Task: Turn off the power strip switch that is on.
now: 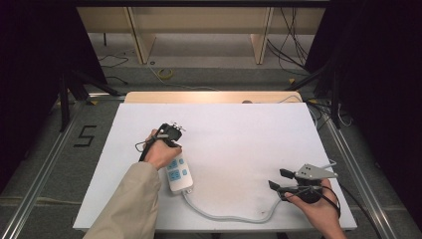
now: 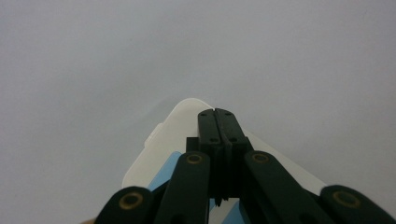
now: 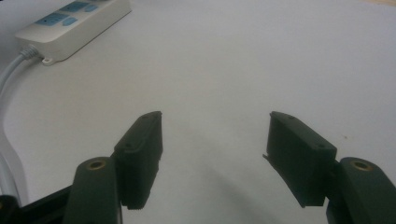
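power strip [image 1: 178, 174] left of centre on bench [image 1: 239, 129], long axis up-down in frame. left hand-held gripper [image 1: 174, 130] over its far end, jaws closed, empty. right hand-held gripper [image 1: 279, 180] wide, well apart at lower right.

Far end of the power strip [image 1: 178, 172] hidden under the left hand [image 1: 160, 152] and left gripper [image 1: 170, 130] in the high view. Cut off at the bottom edge in the left gripper view, blue sockets masked by the closed jaws. Top edge slicing the strip in the right gripper view, cable [image 3: 9, 77] running off the left side. Near corners of the tabletop [image 1: 239, 134] lost below the frame. Socket markings too small to read.
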Motion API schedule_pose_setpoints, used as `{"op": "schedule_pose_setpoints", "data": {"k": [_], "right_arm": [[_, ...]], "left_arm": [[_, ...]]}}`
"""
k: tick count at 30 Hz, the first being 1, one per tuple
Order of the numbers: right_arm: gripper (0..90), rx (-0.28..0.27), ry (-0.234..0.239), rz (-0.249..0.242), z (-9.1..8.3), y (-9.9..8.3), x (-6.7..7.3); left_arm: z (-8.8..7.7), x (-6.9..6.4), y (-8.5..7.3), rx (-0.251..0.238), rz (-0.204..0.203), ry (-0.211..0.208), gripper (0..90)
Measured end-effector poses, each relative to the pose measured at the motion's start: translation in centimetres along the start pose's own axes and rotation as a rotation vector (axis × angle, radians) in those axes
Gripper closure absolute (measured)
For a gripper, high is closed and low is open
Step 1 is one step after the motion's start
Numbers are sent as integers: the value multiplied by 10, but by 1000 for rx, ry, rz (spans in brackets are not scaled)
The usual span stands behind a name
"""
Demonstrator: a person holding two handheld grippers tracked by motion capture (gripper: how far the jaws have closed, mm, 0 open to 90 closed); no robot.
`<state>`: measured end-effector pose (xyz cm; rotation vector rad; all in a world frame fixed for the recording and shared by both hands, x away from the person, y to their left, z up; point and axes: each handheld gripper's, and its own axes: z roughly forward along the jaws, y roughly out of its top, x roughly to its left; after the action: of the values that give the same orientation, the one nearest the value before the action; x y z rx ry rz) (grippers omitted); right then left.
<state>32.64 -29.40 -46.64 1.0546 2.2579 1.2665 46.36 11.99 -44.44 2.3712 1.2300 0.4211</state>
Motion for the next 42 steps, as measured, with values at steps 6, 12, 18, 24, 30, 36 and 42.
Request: {"op": "schedule_pose_setpoints", "data": {"k": [6,12,18,24,30,36,42], "right_arm": [[369,-5,-1,1,0,0,0],[369,-4,-3,3,0,0,0],[369,-1,-2,0,0,0,0],[369,3,-1,-1,0,0,0],[369,2,0,1,1,0,0],[369,1,1,4,1,-1,0],[369,2,2,3,1,-1,0]], "left_arm": [[-4,3,-2,-10,-6,6,899],[-14,7,-7,-63,-28,7,898],[-28,10,-13,-105,-35,21,895],[-39,13,-23,-135,-36,40,842],[-46,18,-40,-178,-68,37,779],[-53,22,-60,-268,-104,33,632],[-58,23,-83,-342,-124,42,480]]}}
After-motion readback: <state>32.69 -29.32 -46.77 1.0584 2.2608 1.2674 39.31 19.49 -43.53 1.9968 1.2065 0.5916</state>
